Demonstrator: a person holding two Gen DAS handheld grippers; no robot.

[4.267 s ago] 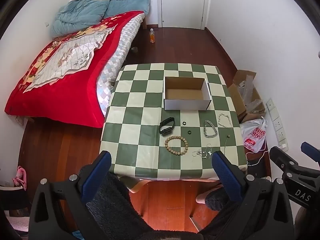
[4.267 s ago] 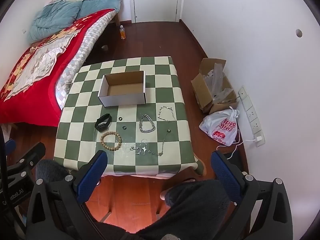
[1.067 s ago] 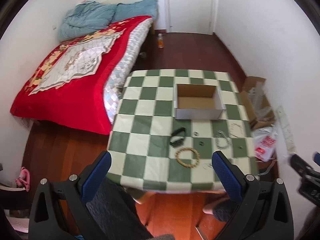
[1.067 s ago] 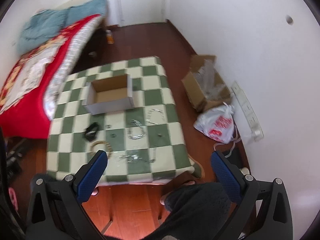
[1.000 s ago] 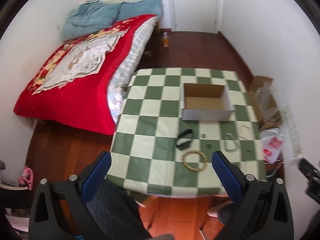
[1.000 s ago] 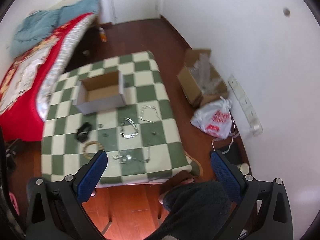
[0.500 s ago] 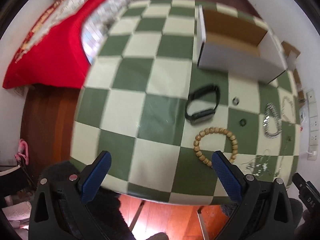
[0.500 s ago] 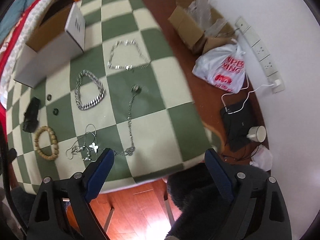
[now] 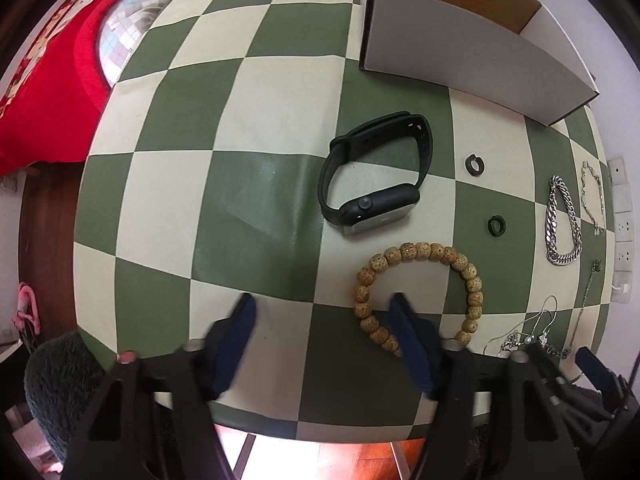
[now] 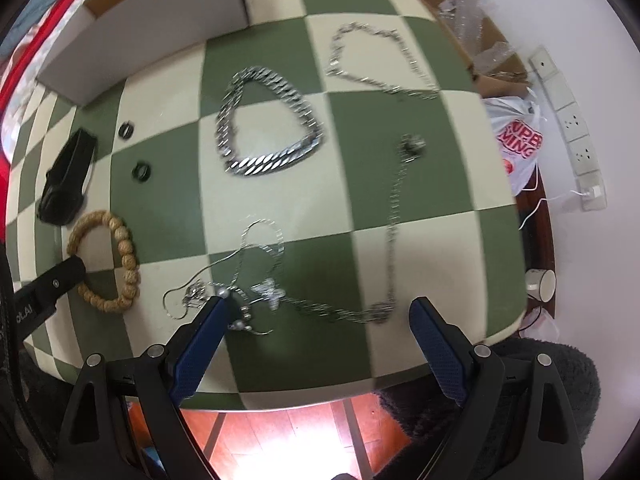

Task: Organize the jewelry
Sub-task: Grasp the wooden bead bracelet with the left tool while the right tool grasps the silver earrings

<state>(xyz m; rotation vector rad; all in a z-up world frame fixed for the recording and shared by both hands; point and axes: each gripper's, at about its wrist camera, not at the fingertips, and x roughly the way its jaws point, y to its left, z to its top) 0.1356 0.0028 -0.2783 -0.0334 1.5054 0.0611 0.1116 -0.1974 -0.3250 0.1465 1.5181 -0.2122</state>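
Jewelry spread across a green-and-cream checkered tabletop [image 9: 248, 92], with an open white cardboard box [image 9: 460, 52] at its far side as landmark. Nearest the box front: black smartwatch with rubber strap [image 9: 376, 176], then two small dark rings [image 9: 475, 165] [image 9: 496, 225] off its right. Farther from the box, toward the near table edge: tan wooden bead bracelet [image 9: 420, 292]. Left gripper [image 9: 322, 308] low over the near edge, blue-padded fingers spread apart, right finger lying across the bracelet's loop, nothing pinched. Out beyond the box's right front corner: heavy silver curb-link chain [image 10: 268, 120], thin silver link bracelet [image 10: 376, 60] beside it, and a long fine silver necklace with dark pendant [image 10: 394, 216] trailing toward the near edge. Right gripper [image 10: 316, 308] also wide open, hovering over a tangle of thin silver chains with pearl and butterfly charms [image 10: 244, 284], left fingertip just over the tangle; contact cannot be told through motion blur.
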